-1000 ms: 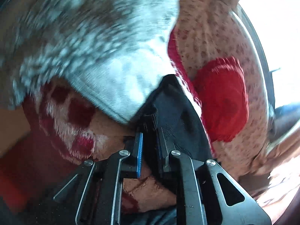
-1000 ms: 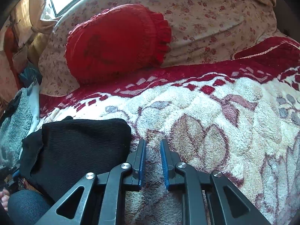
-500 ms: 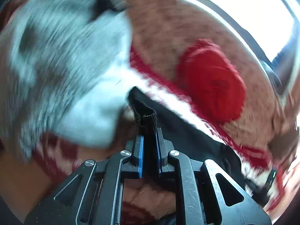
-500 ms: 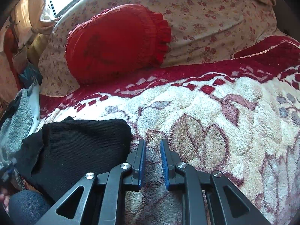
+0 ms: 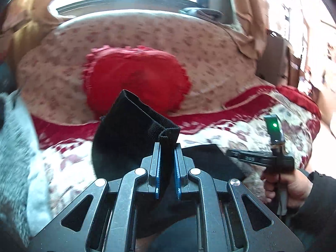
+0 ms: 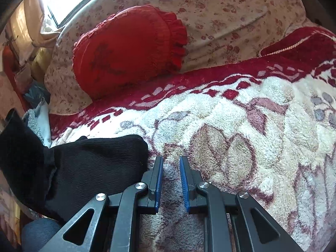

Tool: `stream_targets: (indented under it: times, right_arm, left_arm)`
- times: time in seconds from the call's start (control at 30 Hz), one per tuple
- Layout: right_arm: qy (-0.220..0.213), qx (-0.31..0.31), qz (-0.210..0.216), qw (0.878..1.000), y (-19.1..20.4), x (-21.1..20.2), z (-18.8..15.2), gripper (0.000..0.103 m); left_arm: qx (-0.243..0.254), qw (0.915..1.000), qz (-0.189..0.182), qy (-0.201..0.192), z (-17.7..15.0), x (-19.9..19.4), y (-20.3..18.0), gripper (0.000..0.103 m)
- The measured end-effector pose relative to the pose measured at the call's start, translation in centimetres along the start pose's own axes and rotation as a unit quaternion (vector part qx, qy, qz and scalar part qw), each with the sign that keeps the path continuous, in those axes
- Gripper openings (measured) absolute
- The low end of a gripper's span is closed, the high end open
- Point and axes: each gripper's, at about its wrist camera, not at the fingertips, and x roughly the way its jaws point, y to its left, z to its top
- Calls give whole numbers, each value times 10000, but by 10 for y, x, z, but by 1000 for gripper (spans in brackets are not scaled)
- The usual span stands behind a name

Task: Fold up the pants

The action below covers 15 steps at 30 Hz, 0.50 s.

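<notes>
Now the fold is mid-carry: one end of the black pants is lifted over the bed.

At lower left of the right wrist view the pants (image 6: 90, 168) lie on the blanket (image 6: 241, 126); in the left wrist view the left tool (image 5: 167, 147) is clenched on their ribbed hem at centre. Further right, the right tool (image 6: 170, 161) rests just beside the pants, jaws slightly parted, gripping nothing. Next, I'd judge: lay the raised end flat across the resting half.

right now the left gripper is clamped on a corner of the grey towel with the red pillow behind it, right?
Not the towel. The left wrist view shows the left gripper clamped on a corner of the black pants, with the red pillow behind it.
</notes>
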Motion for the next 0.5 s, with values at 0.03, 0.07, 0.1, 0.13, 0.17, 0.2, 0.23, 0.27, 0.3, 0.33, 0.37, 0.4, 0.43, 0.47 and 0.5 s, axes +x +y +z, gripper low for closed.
stream_targets:
  times: [0.03,0.07,0.1,0.13,0.17,0.2,0.23,0.27,0.3,0.33,0.37,0.4,0.43,0.47,0.5]
  right_arm:
    - [7,47,19,10000,-1,-1,0,15]
    - [0,117,38,9999,-2,-4,1,15]
    - [-47,184,37,9998,-4,-8,2,15]
    - [-114,249,16,9996,-7,-12,2,15]
    - [-200,342,-17,9992,-10,-17,3,15]
    - [-274,462,-41,9985,-16,-21,3,15]
    - [-308,560,-67,9979,-20,-23,3,15]
    - [-334,688,-112,9970,-25,-25,3,15]
    - [-332,836,-153,9958,-32,-25,3,15]
    - [-287,1045,-168,9940,-40,-24,2,15]
    - [-236,1212,-150,9922,-46,-22,2,15]
    - [-184,1407,-79,9899,-52,-20,1,15]
    - [-182,1473,-39,9889,-54,-20,1,15]
    - [-187,1489,-29,9887,-54,-20,2,15]
    - [-192,1470,-36,9889,-53,-20,2,15]
  left_arm:
    - [105,9999,-64,44,5,3,-10,10]
    - [191,9997,-124,81,8,6,-16,10]
    - [284,9993,-203,138,11,10,-24,10]
    - [411,9984,-286,245,15,15,-34,10]
    - [568,9972,-331,354,19,19,-47,10]
    - [783,9951,-377,475,20,25,-61,10]
    - [896,9937,-409,536,20,27,-71,10]
    - [1062,9911,-474,652,19,33,-85,10]
    - [1170,9890,-504,747,16,37,-92,10]
    - [1286,9865,-536,866,13,42,-101,10]
    - [1384,9837,-560,998,9,50,-112,10]
    - [1419,9818,-581,1118,6,56,-119,10]
    - [1446,9804,-589,1201,3,59,-123,10]
    - [1508,9779,-576,1329,-1,67,-129,10]
    - [1568,9752,-550,1462,-5,74,-135,10]
